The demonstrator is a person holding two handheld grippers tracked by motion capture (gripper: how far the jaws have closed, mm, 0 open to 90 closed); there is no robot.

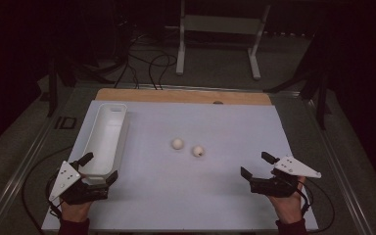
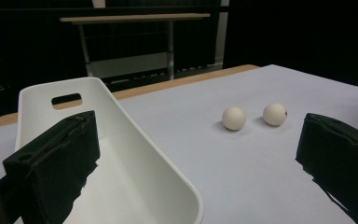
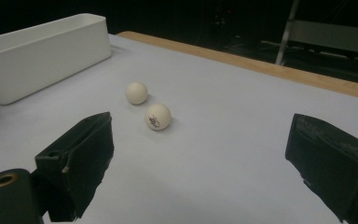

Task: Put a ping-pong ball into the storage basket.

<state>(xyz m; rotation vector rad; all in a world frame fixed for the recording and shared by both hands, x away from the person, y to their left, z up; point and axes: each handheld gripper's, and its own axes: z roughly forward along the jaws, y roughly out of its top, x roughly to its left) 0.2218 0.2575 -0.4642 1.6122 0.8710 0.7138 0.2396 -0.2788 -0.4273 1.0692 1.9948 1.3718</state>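
Both balls – the plain ball [image 1: 177, 143] and marked ball [image 1: 198, 151] – sit mid-counter [image 1: 235, 196], white bin [image 1: 108, 122] empty, left tool [image 1: 99, 169] and right tool [image 1: 254, 165] gaping wide – nothing's been picked up yet.

I saw dark red sleeves at both wrists. My left gripper [image 1: 99, 168] and right gripper [image 1: 255, 164] were black, each topped by a grey three-cornered plate with small dark screws, trailing a black cable. Their fingers [image 3: 77, 158] looked blocky, matte black, rough-edged.
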